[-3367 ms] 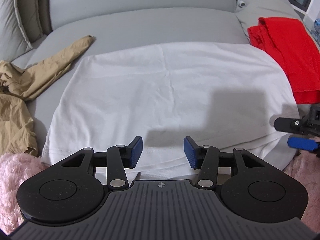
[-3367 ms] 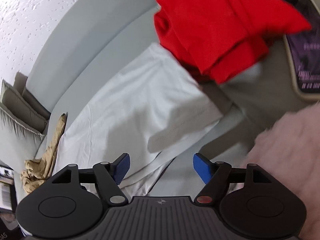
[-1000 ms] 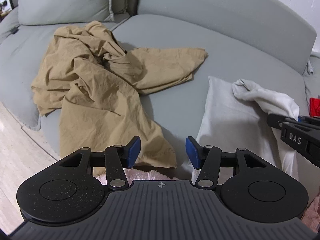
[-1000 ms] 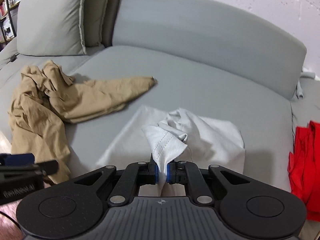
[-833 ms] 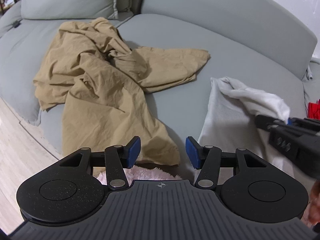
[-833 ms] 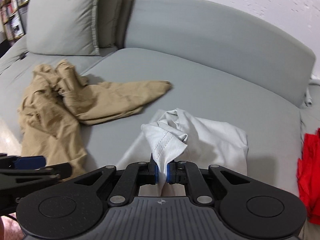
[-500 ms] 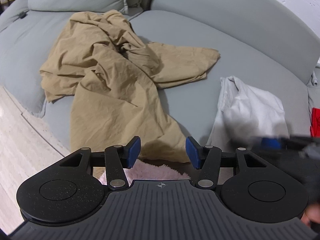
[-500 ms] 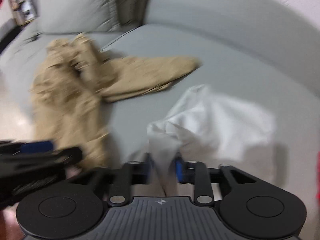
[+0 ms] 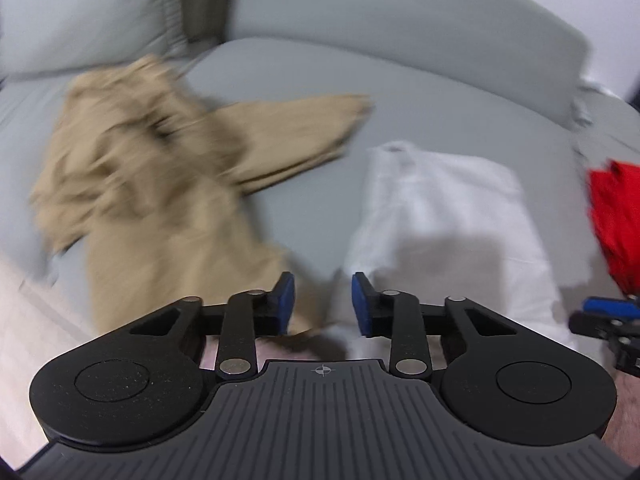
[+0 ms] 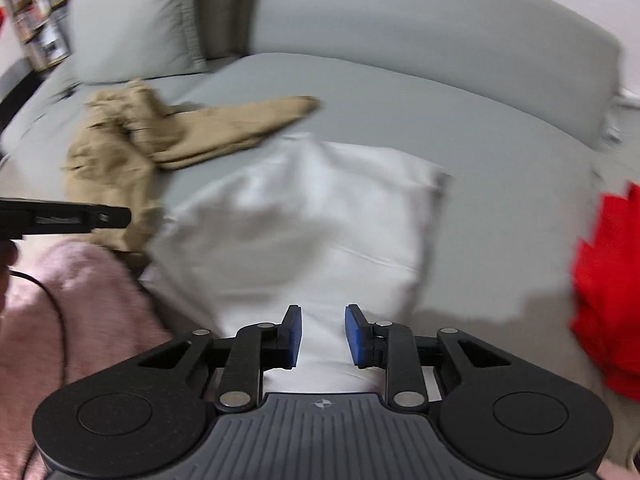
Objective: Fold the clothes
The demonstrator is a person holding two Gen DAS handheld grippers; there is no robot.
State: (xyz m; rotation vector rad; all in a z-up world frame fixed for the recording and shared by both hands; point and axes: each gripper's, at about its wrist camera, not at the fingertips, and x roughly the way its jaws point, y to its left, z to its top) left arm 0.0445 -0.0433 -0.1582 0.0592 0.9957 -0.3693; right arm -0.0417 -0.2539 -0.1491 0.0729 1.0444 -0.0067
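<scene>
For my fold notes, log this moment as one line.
stage: white garment folded on sofa | left gripper: closing, empty | right gripper: closing, empty, over white garment | tan garment: unfolded

White garment, tan garment (blurred), red garment, grey sofa.

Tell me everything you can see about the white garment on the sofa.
The white garment is soft, thin cloth, folded into a rough rectangle with a stitched hem line near its right edge. It lies flat and slightly rumpled on the grey sofa seat, between the tan garment and the red garment. Its far corner meets the tan sleeve. No jaws grip it; the picture is blurred.
</scene>
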